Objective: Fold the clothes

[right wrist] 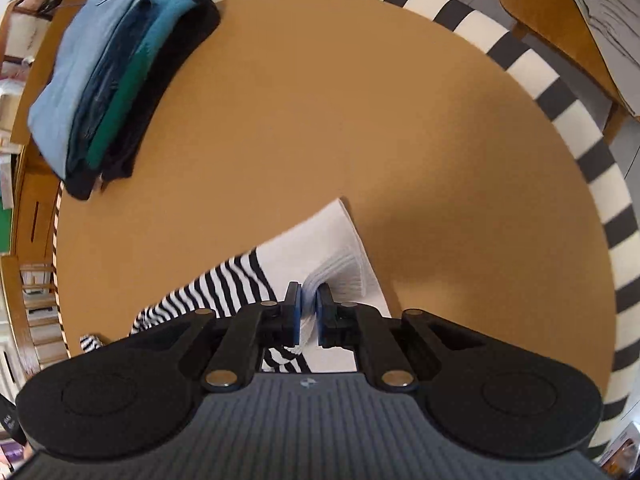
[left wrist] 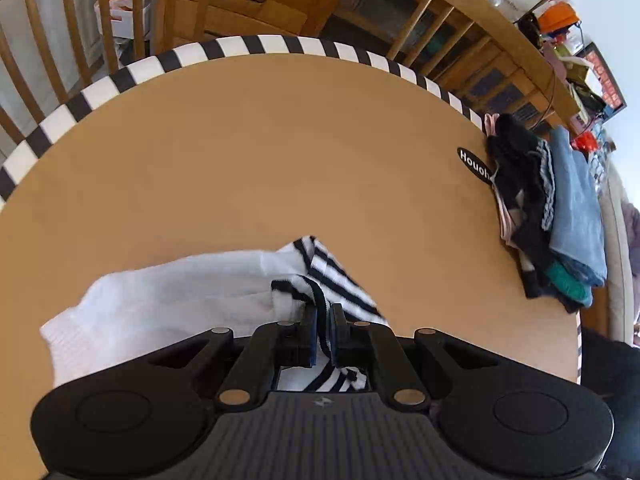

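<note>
Nearest the lens in the left wrist view, the left gripper (left wrist: 324, 322) has its jaws pinched tight on a striped fold of the white and navy-striped garment (left wrist: 180, 284), which spreads across the lower centre of the frame on the round tan table (left wrist: 260, 152). Low in the right wrist view, the right gripper (right wrist: 308, 304) is clamped on a bunched white edge of the same garment (right wrist: 332, 240), with the striped part trailing toward the lower left. The cloth looks light, soft and limp, probably a ribbed knit, so it will likely sag and crease wherever it is unsupported. Hems, corners and seams seem the best places to hold it, since a pinch there should keep layers together. A stack of folded clothes (right wrist: 108, 80) sits at the upper left of the right view, well apart from the garment.
</note>
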Demonstrator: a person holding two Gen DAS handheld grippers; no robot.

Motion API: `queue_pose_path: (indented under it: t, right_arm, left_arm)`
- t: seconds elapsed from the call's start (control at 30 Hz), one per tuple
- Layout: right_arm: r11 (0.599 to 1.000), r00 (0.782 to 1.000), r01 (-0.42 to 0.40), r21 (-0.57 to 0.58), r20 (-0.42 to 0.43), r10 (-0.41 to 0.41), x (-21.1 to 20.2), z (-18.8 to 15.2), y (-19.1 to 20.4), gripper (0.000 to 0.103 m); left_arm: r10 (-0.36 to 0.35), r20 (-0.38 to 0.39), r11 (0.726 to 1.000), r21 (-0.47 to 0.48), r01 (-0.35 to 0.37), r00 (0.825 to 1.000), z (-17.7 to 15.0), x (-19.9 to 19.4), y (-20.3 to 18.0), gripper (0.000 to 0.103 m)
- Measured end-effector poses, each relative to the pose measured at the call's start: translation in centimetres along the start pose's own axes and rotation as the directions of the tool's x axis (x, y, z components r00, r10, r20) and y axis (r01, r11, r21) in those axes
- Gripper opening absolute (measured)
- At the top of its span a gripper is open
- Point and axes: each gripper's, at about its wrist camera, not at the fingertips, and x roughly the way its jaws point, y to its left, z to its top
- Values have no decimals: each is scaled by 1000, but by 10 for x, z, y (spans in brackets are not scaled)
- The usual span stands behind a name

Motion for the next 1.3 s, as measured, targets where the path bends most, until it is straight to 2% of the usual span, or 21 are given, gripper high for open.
queue_pose_path:
  t: [0.1,0.17,0.2,0.23,0.3,0.37,0.47,0.57,0.63,0.7,0.8,0.83,0.87,0.93,1.0,1.07,1.13,1.17,1.23,1.27,1.3]
  right_arm:
    - [998,1000,-17,57,11,17,2,5,-3,11]
    - [994,999,-27,107,31,24,1,7,-7,24]
    - [991,998,-43,129,53,36,-1,8,-9,39]
    - [988,995,-67,143,79,56,-4,9,-11,44]
    - [990,985,-99,100,150,84,-15,6,-8,44]
    - [995,973,-87,-45,209,94,-25,-4,3,44]
    - [961,981,24,-275,192,31,-20,-30,19,38]
    - [908,986,85,-410,163,-19,-8,-51,27,34]
    - [907,995,46,-419,99,-4,4,-54,28,28]
    - [909,997,31,-416,73,-1,17,-52,34,28]
    - [910,991,40,-413,134,17,24,-37,43,25]
    - [917,987,40,-396,158,25,25,-29,44,25]
    - [931,983,35,-362,180,33,25,-19,42,25]
    - [948,973,53,-315,228,22,23,-7,38,19]
    - [949,962,75,-306,272,11,17,-3,36,23]
    - [913,955,88,-398,296,36,8,-15,42,23]
    - [856,969,86,-509,242,47,8,-32,53,23]
    - [829,979,81,-553,199,36,12,-41,60,23]
    - [804,989,67,-590,145,25,23,-53,72,23]
    - [783,989,65,-618,142,30,27,-59,80,23]
    - [738,986,83,-669,165,38,29,-66,89,23]
  left_arm:
    - [-5,27,1000,18,5,1000,1,2,1,4]
    - [-9,46,1000,31,8,999,1,3,2,4]
    - [-11,55,999,37,9,998,1,3,2,4]
    - [-14,64,999,43,11,998,2,4,2,4]
    - [-18,82,998,55,13,996,2,5,3,4]
    - [-22,100,998,68,16,995,3,6,4,4]
    - [-37,94,992,120,25,995,-5,2,4,4]
    - [-46,83,988,152,33,996,-15,2,5,4]
    - [-67,59,987,151,57,996,-20,7,7,5]
    - [-66,39,986,158,59,997,-25,15,6,6]
    - [-60,60,987,155,50,996,-26,18,5,6]
    - [-58,70,987,152,47,996,-26,18,6,7]
    - [-57,80,988,149,45,995,-26,18,6,13]
    - [-54,101,989,143,39,993,-26,18,6,13]
    - [-50,121,990,137,34,991,-26,18,6,11]
    - [-47,141,991,131,28,989,-26,19,7,11]
    - [-80,121,976,213,53,989,-33,16,-8,11]
    - [-102,102,961,269,72,989,-38,14,-19,13]
    - [-105,58,924,376,76,993,-50,19,-40,18]
    - [-93,55,902,428,61,994,-55,24,-51,19]
    - [-85,59,876,480,47,995,-61,28,-61,23]
